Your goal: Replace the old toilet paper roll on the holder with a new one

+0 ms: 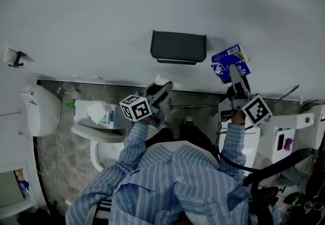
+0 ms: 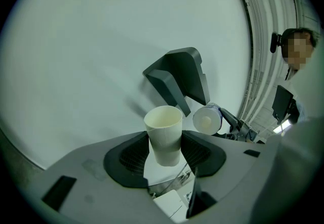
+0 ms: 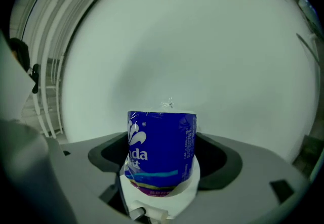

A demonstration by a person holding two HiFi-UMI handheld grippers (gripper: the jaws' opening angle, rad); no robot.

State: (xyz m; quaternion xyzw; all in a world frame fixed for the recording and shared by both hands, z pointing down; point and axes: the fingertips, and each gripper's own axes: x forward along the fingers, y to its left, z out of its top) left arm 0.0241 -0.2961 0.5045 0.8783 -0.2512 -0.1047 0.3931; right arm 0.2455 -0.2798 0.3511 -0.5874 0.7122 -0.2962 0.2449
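The dark grey paper holder (image 1: 177,46) hangs on the white wall; in the left gripper view the holder (image 2: 179,79) has its cover raised. My left gripper (image 1: 161,88) is just below it, shut on the bare cardboard tube (image 1: 162,81) of the old roll. That tube (image 2: 163,134) stands upright between the pads of the left gripper (image 2: 164,154). My right gripper (image 1: 234,74) is to the holder's right, shut on a new roll in a blue wrapper (image 1: 230,62). In the right gripper view the wrapped roll (image 3: 162,152) fills the right gripper (image 3: 164,162). The new roll (image 2: 206,119) also shows in the left gripper view.
A toilet (image 1: 101,142) stands at the lower left with a tissue pack (image 1: 94,112) on its tank. A white bin (image 1: 40,109) sits further left. A metal rail (image 1: 198,104) runs along the wall base. White fixtures (image 1: 294,132) crowd the right.
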